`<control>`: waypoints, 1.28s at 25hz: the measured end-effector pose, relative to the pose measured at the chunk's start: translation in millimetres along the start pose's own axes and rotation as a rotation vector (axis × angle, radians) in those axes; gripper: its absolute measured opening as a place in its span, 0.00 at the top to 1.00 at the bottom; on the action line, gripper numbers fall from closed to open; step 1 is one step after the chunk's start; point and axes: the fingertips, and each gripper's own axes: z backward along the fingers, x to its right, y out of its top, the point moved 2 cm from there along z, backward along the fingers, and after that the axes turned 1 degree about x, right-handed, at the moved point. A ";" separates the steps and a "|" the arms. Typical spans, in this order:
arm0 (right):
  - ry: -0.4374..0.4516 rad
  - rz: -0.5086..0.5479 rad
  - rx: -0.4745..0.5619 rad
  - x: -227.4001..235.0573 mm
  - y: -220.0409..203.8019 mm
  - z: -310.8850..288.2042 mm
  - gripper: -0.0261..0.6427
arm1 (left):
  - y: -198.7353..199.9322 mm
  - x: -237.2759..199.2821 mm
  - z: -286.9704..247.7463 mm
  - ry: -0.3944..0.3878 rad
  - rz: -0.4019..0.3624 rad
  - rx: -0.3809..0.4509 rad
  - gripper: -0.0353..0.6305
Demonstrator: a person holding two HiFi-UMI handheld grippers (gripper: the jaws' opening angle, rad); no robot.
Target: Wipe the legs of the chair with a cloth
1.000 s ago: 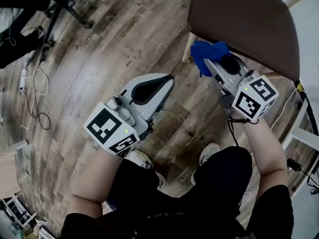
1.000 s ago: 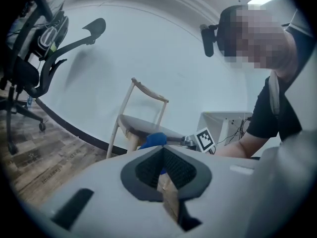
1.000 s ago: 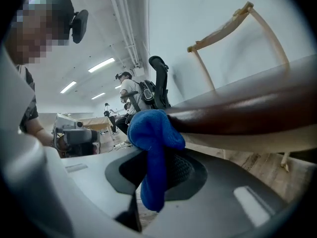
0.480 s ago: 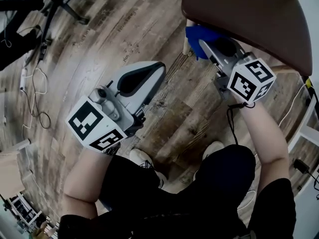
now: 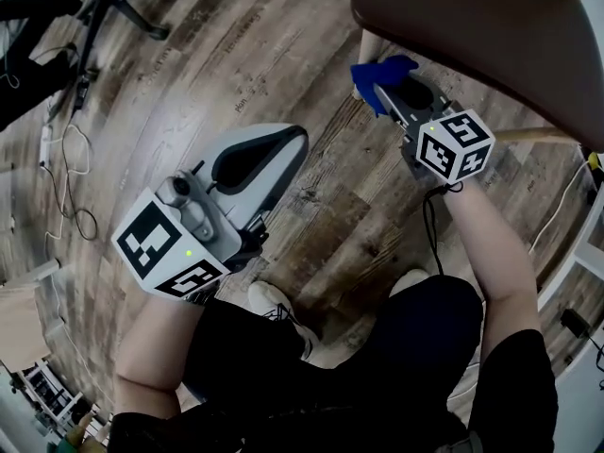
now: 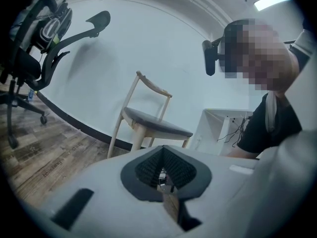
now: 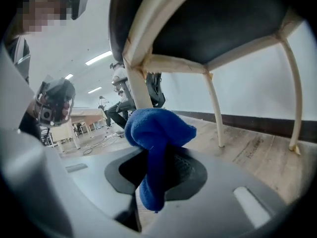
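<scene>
While gripping the blue cloth (image 7: 158, 128) in the clenched right tool (image 7: 157, 175) just beside the near chair leg (image 7: 136, 83), risks skidding the small wad off the round leg or tugging it loose; holds the left tool (image 6: 166, 175) closed on nothing, well apart.

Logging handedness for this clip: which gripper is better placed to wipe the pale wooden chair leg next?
Right. The right gripper is shut on the blue cloth, close to the pale wooden chair leg. The left gripper holds nothing and sits farther off.
</scene>
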 end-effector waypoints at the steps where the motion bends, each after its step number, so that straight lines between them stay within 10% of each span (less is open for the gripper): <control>1: -0.010 -0.007 -0.023 5.2 -13.6 -4.5 0.83 | -0.8 -1.5 2.4 0.005 0.001 -0.005 0.94; 20: -0.159 -0.140 -0.433 59.8 -192.2 -57.0 0.83 | -7.9 -19.5 38.4 0.094 0.043 -0.045 0.94; 32: -0.181 -0.153 -0.278 46.5 -137.7 -27.7 0.83 | -3.5 0.9 36.7 0.056 -0.007 -0.029 0.94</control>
